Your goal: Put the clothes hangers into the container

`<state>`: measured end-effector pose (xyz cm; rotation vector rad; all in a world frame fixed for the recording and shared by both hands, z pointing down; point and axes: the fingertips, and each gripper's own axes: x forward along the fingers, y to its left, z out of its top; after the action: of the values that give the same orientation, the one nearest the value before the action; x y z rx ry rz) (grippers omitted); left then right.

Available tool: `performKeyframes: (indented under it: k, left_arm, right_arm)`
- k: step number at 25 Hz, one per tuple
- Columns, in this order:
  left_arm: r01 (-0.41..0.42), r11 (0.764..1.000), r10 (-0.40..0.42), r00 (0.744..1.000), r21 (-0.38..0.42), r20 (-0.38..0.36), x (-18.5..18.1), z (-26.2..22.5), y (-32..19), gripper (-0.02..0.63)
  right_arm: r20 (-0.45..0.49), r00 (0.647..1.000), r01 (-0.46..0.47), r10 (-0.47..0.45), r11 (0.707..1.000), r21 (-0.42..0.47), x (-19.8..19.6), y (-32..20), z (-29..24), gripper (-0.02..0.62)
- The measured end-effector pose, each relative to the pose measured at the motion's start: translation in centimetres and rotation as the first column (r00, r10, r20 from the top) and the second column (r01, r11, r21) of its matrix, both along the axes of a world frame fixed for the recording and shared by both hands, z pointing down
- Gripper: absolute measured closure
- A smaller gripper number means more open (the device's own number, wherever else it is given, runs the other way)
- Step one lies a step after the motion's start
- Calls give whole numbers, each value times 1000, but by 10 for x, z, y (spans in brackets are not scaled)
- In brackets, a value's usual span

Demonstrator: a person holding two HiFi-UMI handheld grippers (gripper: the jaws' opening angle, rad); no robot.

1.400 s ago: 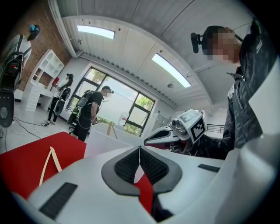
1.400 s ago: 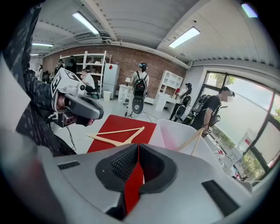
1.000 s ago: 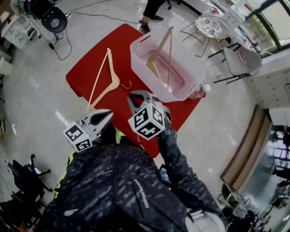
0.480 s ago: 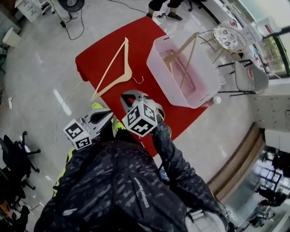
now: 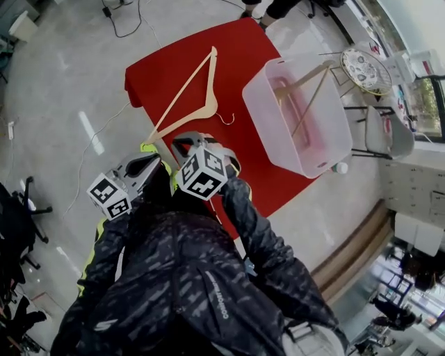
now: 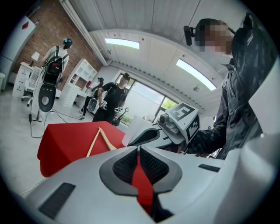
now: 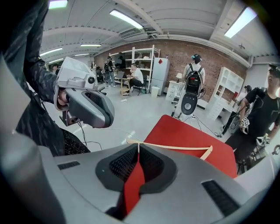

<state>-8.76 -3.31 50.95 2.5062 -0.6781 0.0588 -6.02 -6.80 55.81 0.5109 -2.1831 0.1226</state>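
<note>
A wooden hanger [image 5: 186, 99] lies on the red table [image 5: 243, 49], its metal hook [image 5: 226, 118] pointing toward the translucent container [image 5: 327, 149]. Another wooden hanger [image 5: 306, 90] leans inside that container. My right gripper [image 5: 178, 142] is shut and empty, just short of the lying hanger's near end; that hanger [image 7: 175, 147] shows right beyond its tips [image 7: 138, 146]. My left gripper [image 5: 158, 160] hangs beside it at the table's near-left corner, also shut with nothing in it [image 6: 139, 146]. The hanger [image 6: 98, 140] lies ahead of it on the table.
A small bottle [image 5: 339, 167] stands on the floor by the container. A round side table [image 5: 365, 69] and a chair [image 5: 386, 125] are at the right. Cables [image 5: 125, 14] run over the floor. A person [image 6: 111, 100] stands beyond the table.
Both grippers have dropped lower and come closer to the near end of the hanger on the table. Their jaws stayed shut. The hangers and the container have not moved.
</note>
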Motion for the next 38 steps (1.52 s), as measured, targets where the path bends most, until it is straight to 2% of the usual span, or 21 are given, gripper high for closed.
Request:
performKeyframes:
  k: [3,11,16,20,24,29,32,35,38]
  left_arm:
    - [27,1000,-27,999,-4,21,-14,10,-10,594]
    - [84,995,-83,996,-49,25,-42,37,-14,594]
    - [117,990,-117,993,-73,5,-64,51,-17,594]
    - [138,986,-140,990,-96,-8,-74,61,-26,594]
    - [148,982,-151,989,-115,-12,-59,68,-53,594]
    - [163,977,-169,985,-136,-30,-62,77,-58,594]
    - [171,975,-178,983,-143,-36,-65,80,-59,594]
    - [184,971,-192,981,-153,-39,-68,83,-61,594]
    - [192,968,-201,979,-161,-44,-70,86,-60,594]
  right_arm:
    - [-22,999,49,-49,999,-18,-18,-2,12,573]
    - [-103,984,141,-144,990,-30,-45,-3,54,408]
    - [-194,957,213,-214,977,-25,-64,-5,87,359]
    - [-245,934,265,-261,964,-19,-74,-10,109,342]
    - [-287,910,313,-300,950,0,-60,-35,125,337]
    - [-380,860,380,-341,924,31,-56,-40,151,337]
    - [-401,854,400,-333,912,95,-59,-47,152,337]
    - [-401,859,423,-318,882,208,-69,-58,142,337]
    - [-428,846,447,-319,861,243,-73,-62,144,337]
